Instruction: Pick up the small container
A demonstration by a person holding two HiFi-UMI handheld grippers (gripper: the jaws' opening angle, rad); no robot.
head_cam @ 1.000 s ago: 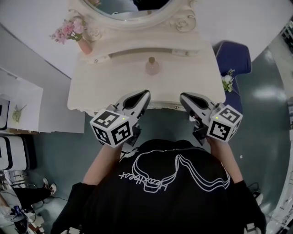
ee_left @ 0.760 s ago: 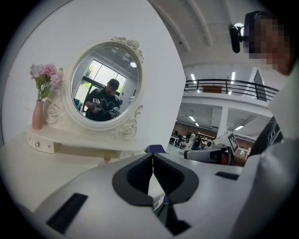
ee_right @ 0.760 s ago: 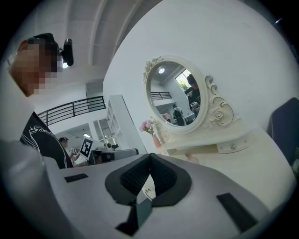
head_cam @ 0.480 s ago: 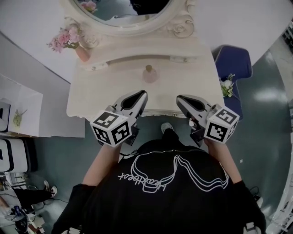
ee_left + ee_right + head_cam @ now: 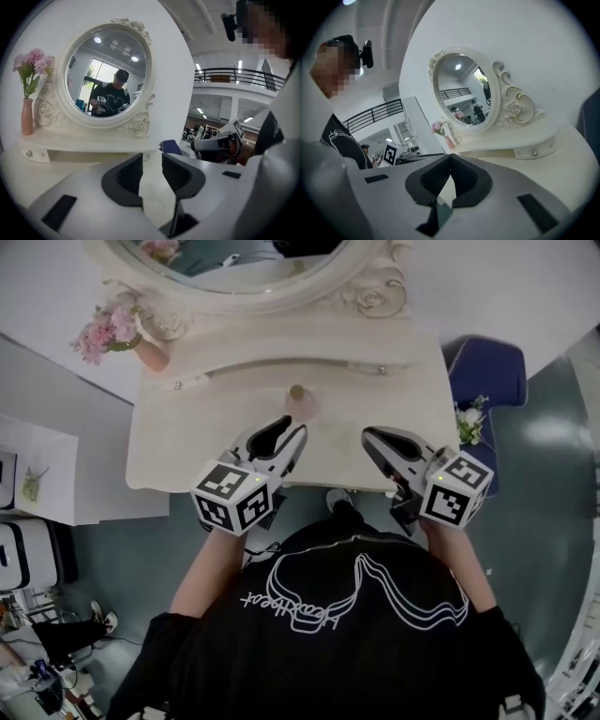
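Small container (image 5: 298,401): pink, with a round cap. It stands upright on the dressing table (image 5: 202,442), close in front of the low drawer shelf (image 5: 281,365) under the mirror (image 5: 234,273).
Container and your grippers: it sits just beyond the tips of your left gripper (image 5: 291,427), a little to their right in the head view. Neither gripper touches it. Neither gripper view shows it.
Left gripper jaws: they stand apart and have just been opening. In the left gripper view only bare table top shows in the gap between the ribbed pads (image 5: 130,174).
Right gripper (image 5: 373,437): its jaws are closed, the tips meeting with nothing gripped. It hovers over the table's front edge, to the right of the container and well apart from it.
Marker cubes: you carry one on each gripper, the left cube (image 5: 234,498) and the right cube (image 5: 457,488), both just off the table's front edge above your chest.
Vase (image 5: 150,354): pink, holding pink flowers, at the far left of the shelf beside the mirror frame.
Blue seat (image 5: 483,367): on the floor off the table's right end.
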